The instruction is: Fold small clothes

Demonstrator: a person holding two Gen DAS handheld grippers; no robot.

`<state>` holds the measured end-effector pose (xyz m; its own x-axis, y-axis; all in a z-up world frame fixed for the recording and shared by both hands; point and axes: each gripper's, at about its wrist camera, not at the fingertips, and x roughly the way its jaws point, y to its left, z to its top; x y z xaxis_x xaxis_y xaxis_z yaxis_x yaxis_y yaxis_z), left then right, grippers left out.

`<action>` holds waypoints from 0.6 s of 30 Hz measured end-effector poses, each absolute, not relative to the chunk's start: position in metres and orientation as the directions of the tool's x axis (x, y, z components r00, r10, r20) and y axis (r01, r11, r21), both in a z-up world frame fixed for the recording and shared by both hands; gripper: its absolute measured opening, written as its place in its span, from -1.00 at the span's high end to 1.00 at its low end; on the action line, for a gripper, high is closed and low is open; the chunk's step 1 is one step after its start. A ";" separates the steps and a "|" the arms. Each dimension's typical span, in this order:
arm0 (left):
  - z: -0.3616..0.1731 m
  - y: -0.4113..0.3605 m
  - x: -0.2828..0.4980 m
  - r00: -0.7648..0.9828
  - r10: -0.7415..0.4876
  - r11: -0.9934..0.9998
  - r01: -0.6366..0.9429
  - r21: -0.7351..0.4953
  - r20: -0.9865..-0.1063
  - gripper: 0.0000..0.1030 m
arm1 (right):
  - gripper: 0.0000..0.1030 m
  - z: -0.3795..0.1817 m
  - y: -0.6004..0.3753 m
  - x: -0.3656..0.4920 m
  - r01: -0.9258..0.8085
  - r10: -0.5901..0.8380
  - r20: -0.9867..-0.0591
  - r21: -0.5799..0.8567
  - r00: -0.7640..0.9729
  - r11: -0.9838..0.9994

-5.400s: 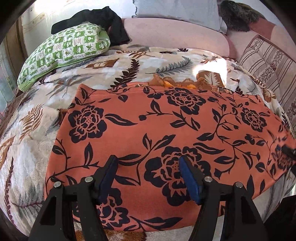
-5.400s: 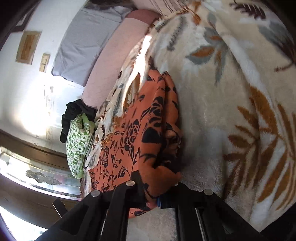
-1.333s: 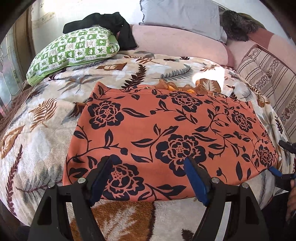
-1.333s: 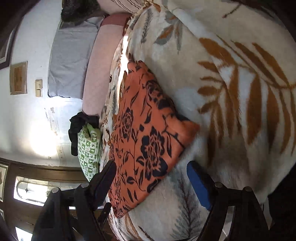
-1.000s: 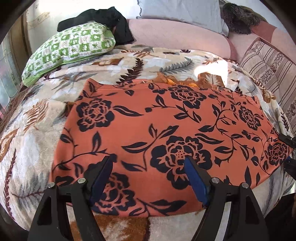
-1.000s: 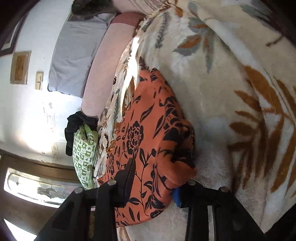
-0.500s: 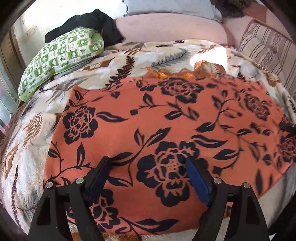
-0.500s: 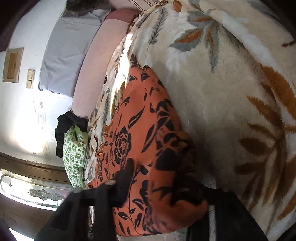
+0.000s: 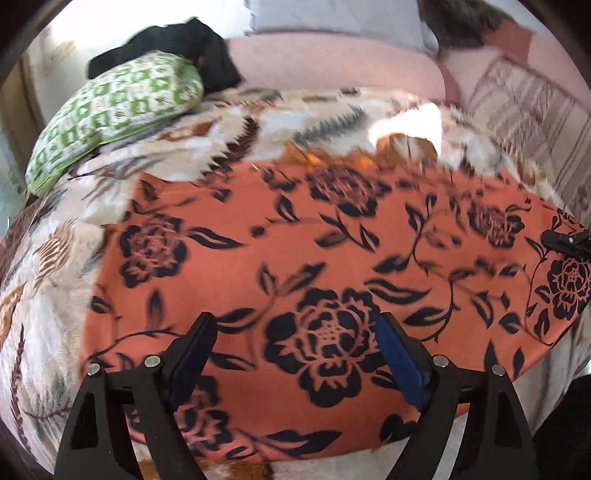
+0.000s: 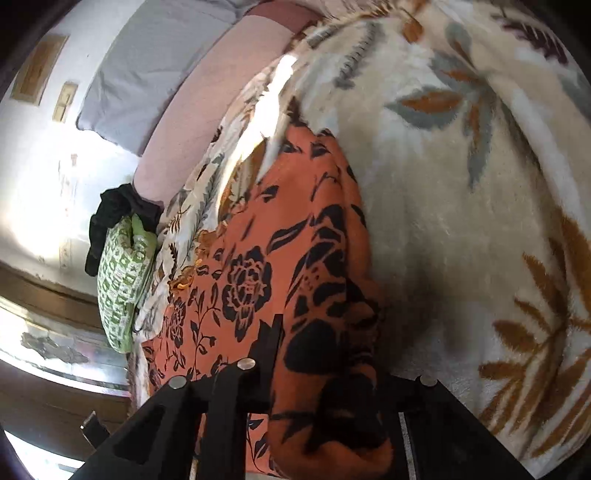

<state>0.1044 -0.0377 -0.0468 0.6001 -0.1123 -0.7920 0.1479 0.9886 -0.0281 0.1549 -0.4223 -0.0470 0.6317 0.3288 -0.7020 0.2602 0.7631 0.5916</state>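
An orange garment with black flowers [image 9: 295,258] lies spread flat on a leaf-patterned blanket [image 9: 55,258]. My left gripper [image 9: 291,350] is open and hovers over the garment's near edge, holding nothing. My right gripper [image 10: 325,373] is shut on the garment's right end [image 10: 325,295] and lifts it, so the cloth bunches between the fingers. The right gripper also shows at the right edge of the left wrist view [image 9: 569,242], where the garment's end curls up and over.
A green-and-white pillow [image 9: 110,114] with a black garment [image 9: 184,44] on it lies at the far left. A pink bolster [image 9: 332,66], a grey pillow [image 9: 332,14] and a striped cushion [image 9: 535,110] line the back. The blanket [image 10: 480,221] spreads right of the garment.
My right gripper closed on the garment's right end and has lifted it, starting to carry it over to the left. The left gripper stayed open over the near edge.
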 end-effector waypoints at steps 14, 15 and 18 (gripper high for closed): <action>-0.016 0.184 0.038 0.731 -0.024 0.899 -0.283 -0.335 -0.682 -0.70 | 0.68 0.012 -0.079 0.151 -0.368 0.270 -0.790 0.060 0.551 0.928; -0.022 0.191 0.036 0.727 -0.029 0.887 -0.297 -0.353 -0.686 -0.70 | 0.68 -0.014 -0.058 0.155 -0.391 0.251 -0.835 0.047 0.490 0.919; -0.028 0.205 0.030 0.726 -0.040 0.873 -0.309 -0.377 -0.686 -0.70 | 0.67 -0.056 -0.037 0.157 -0.378 0.210 -0.886 0.043 0.414 0.925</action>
<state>0.0300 0.2045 -0.0283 0.7262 -0.0398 -0.6864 -0.3089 0.8730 -0.3774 0.1569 -0.0365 -0.0558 0.4142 0.2104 -0.8855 -0.3779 0.9248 0.0430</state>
